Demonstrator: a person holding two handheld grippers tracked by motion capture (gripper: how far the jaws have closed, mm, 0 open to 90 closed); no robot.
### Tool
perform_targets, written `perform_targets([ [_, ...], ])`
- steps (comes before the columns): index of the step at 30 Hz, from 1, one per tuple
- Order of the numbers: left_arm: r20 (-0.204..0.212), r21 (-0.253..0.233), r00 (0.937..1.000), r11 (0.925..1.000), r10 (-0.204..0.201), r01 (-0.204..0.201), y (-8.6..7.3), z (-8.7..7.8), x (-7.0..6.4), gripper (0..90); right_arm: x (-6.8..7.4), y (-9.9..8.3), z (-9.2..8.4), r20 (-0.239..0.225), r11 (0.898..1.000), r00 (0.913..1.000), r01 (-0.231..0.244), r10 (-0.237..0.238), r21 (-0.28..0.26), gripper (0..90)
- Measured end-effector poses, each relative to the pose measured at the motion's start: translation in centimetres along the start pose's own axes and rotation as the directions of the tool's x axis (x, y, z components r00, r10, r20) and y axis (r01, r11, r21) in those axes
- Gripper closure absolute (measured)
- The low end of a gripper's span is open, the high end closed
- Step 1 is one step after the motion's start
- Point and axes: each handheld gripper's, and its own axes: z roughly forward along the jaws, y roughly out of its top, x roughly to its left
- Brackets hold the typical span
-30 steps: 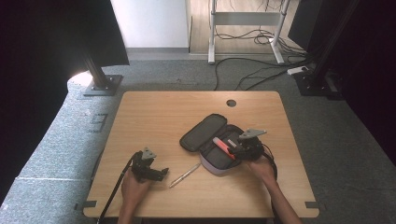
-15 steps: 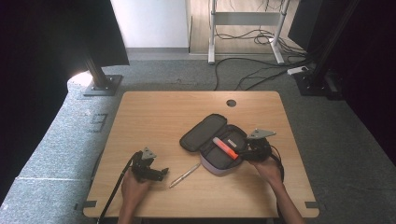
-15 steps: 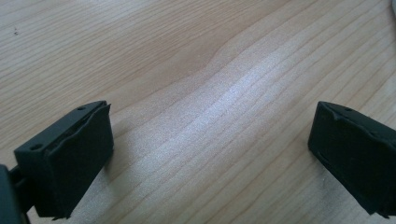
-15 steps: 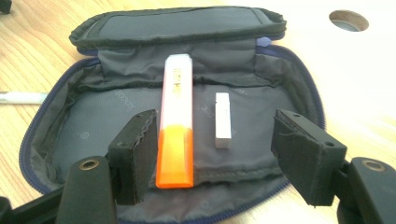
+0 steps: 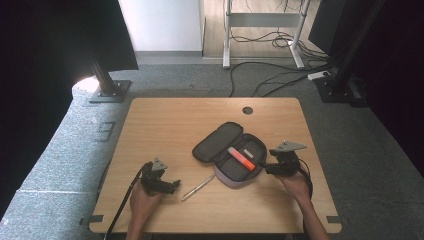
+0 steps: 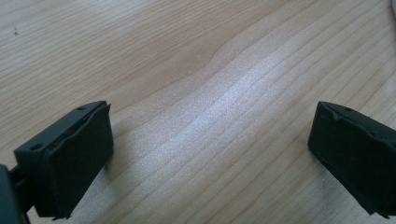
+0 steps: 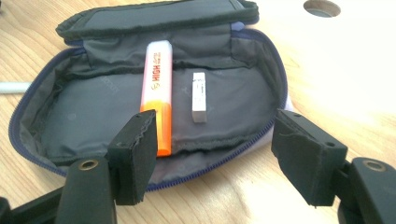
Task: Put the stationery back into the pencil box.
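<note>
The right gripper (image 5: 269,167) hangs just beside the open grey fabric pencil case (image 7: 140,121), jaws apart and empty (recently widening); the orange highlighter (image 7: 156,98) lies inside. The left gripper (image 5: 172,185) rests parted near the silver pen (image 5: 198,187) on the wooden desk (image 5: 175,125), probably poised to fetch it.

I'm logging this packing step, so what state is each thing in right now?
pencil case: unzipped, lid flap folded back, lying on the table.
highlighter: capped, lying inside the pencil case.
eraser: lying inside the pencil case beside the highlighter.
pen: lying on the table outside the case.
left gripper: open, nothing between its jaws.
right gripper: open, nothing held, jaws just been opening.
</note>
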Motion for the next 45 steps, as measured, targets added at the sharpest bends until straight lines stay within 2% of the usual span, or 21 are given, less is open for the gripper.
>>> perform_targets([
  [15,0.004,-0.001,1.0,1.0,0.004,-0.004,0.0,0.0,0.0,0.0,-0.3,-1.9,-0.5,0.012,1.0,0.9999,-0.009,0.009,0.016,30.2],
  [33,0.011,-0.008,0.9997,0.9998,0.02,-0.019,0.0,-0.2,-0.3,3.9,-1.2,-4.3,-0.7,0.027,0.998,0.9983,-0.051,0.051,0.027,29.9],
  [45,0.005,-0.015,0.9995,0.9994,0.032,-0.032,0.0,-0.2,-0.6,5.6,-1.6,-5.8,-0.4,0.026,0.996,0.9976,-0.065,0.064,0.061,29.3],
])
